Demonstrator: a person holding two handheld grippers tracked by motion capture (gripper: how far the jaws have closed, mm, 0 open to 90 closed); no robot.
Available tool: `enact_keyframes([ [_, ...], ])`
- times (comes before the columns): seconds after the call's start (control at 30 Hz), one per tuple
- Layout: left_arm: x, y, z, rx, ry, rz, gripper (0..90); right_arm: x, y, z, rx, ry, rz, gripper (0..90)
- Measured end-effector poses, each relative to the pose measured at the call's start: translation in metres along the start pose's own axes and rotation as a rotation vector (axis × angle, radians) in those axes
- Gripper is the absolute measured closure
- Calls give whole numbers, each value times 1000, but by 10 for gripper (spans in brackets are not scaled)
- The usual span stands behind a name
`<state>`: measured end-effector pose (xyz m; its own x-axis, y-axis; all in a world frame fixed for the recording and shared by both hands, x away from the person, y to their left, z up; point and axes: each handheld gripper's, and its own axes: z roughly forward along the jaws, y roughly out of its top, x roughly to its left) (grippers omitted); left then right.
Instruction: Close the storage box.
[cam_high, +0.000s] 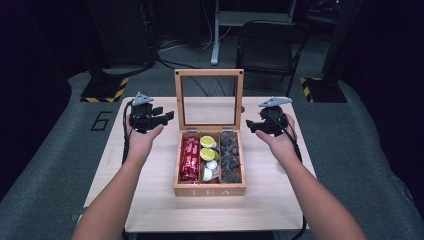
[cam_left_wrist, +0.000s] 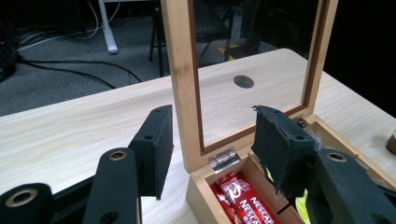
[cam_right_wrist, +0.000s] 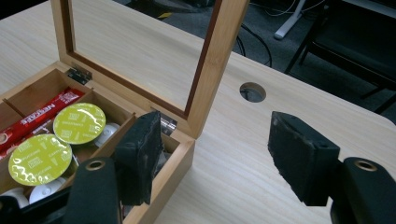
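Wooden tea box (cam_high: 210, 190) with a glass-paned hinged lid (cam_high: 209, 72) standing upright, at the centre of a pale wooden table (cam_high: 150, 200). Its three compartments hold red instant-coffee sachets (cam_high: 190, 159) on the left, yellow-green foil-topped capsules (cam_high: 207, 148) in the middle and dark wrapped pieces (cam_high: 230, 157) on the right. The left gripper (cam_high: 167, 116) hovers beside the lid's left edge, jaws released, nothing between them; the right gripper (cam_high: 250, 125) hovers beside the lid's right edge, likewise released and grasping nothing.
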<state>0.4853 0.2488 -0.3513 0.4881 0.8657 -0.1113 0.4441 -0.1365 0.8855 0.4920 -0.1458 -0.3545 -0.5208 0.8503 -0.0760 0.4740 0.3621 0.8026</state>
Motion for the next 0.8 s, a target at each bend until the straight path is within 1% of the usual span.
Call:
enact_keyframes([
  [0.07, 0, 0, 0, 4, -1, -2, 474, 1, 3, 2, -2, -9, 2, 344],
  [0.13, 1, 0, 0, 2, 1, 0, 474, 0, 6, 3, 0, -10, -8, 344],
  [0.17, 1, 0, 0, 6, 1, 0, 474, 0, 8, 4, 0, -11, 0, 344],
  [0.2, 2, 0, 0, 10, 1, 0, 474, 0, 9, 4, -3, -11, -9, 344],
  [0.23, 2, 0, 0, 7, 2, -2, 474, 0, 10, 6, -4, -11, 7, 344],
  [0.27, 2, 0, 1, 5, 3, -2, 474, 0, 11, 6, 1, -9, 0, 344],
  [0.33, 2, -1, 1, 7, 2, -3, 474, 0, 12, 8, -4, -7, 15, 344],
  [0.37, 2, -1, 2, 9, 2, -2, 474, 0, 13, 10, 0, -4, 6, 344],
  [0.4, 2, -1, 2, 9, 0, -3, 474, 0, 13, 12, 3, -5, 18, 344],
  [0.47, 2, -1, 4, 5, 0, -4, 474, -1, 13, 15, 5, -6, 10, 344],
  [0.5, 2, -1, 4, 4, 0, -3, 474, 0, 13, 16, 9, -5, 17, 344],
  [0.57, 3, -1, 7, 8, 0, -3, 474, 0, 13, 19, 8, 1, 19, 344],
  [0.67, 1, 0, 13, 12, -2, -6, 474, 2, 12, 23, 9, 13, 46, 344],
  [0.7, 1, 0, 14, 18, -3, -9, 474, 2, 12, 24, 11, 16, 33, 344],
  [0.77, 0, 1, 19, 14, -12, -13, 475, 6, 13, 24, 6, 16, 39, 347],
  [0.8, 0, 2, 20, 15, -16, -12, 475, 8, 14, 24, 2, 22, 26, 349],
])
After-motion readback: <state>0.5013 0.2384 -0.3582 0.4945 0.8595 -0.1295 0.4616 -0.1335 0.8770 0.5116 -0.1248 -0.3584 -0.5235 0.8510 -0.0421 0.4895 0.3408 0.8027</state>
